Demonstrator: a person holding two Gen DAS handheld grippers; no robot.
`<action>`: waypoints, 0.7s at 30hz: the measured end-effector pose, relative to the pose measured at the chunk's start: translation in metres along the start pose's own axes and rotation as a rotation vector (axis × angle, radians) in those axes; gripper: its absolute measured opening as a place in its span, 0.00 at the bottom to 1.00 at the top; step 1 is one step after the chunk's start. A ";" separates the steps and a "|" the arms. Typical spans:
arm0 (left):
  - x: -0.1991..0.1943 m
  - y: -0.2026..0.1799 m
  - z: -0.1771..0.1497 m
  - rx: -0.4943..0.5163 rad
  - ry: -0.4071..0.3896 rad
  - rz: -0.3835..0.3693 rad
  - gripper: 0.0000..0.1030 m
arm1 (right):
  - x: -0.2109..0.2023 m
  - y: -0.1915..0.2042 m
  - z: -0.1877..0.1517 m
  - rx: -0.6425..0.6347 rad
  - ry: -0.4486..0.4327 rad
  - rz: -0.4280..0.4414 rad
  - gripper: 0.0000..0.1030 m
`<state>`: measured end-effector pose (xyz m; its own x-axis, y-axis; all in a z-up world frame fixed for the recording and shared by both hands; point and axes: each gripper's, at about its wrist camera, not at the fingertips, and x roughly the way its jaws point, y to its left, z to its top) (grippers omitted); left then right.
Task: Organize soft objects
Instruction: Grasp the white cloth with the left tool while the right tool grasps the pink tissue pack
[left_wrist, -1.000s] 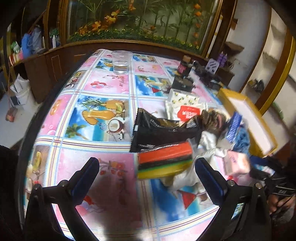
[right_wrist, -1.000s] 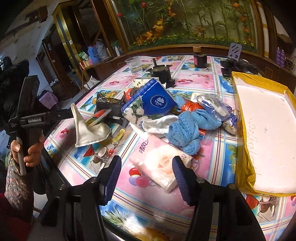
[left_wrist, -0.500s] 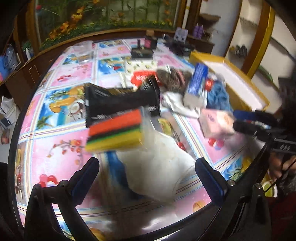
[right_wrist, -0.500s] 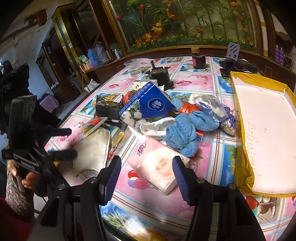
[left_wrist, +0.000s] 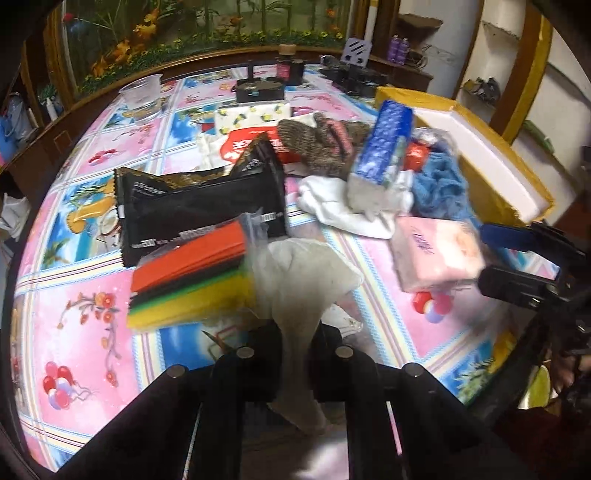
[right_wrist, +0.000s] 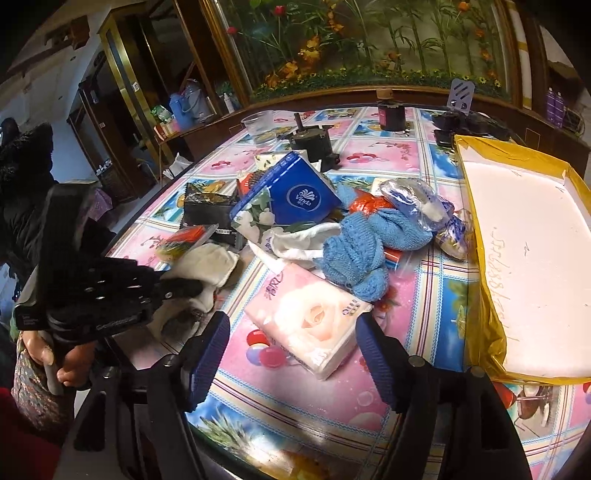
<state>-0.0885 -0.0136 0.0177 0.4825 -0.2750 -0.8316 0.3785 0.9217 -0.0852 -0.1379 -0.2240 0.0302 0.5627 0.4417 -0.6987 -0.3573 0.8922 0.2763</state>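
Left gripper (left_wrist: 297, 343) pinching the white cloth (left_wrist: 306, 273), right gripper (right_wrist: 291, 354) open over the tissue pack (right_wrist: 310, 317)

From the left gripper's closed jaws the cloth fans toward 12 o'clock; the right gripper's jaws, just widened, frame the pink pack, long axis running 10 to 4 o'clock, foam box (right_wrist: 532, 258) at 2

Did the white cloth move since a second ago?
Yes. In the right wrist view the white cloth stood up in a peak beside the black packet; now it lies flat, nearer the table edge, pinched in the left gripper, whose jaws have just closed.
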 end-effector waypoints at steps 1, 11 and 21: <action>-0.003 -0.002 -0.001 0.000 -0.008 -0.015 0.11 | 0.001 -0.002 0.001 0.006 0.002 -0.010 0.75; -0.007 0.007 -0.005 -0.010 -0.024 -0.052 0.11 | 0.024 0.003 0.004 -0.014 0.072 0.068 0.79; -0.012 0.018 -0.007 -0.049 -0.036 -0.050 0.11 | 0.020 0.031 0.007 -0.151 0.107 0.093 0.79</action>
<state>-0.0924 0.0083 0.0221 0.4924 -0.3298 -0.8055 0.3644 0.9185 -0.1534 -0.1319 -0.1869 0.0293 0.4426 0.5017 -0.7433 -0.5163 0.8203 0.2462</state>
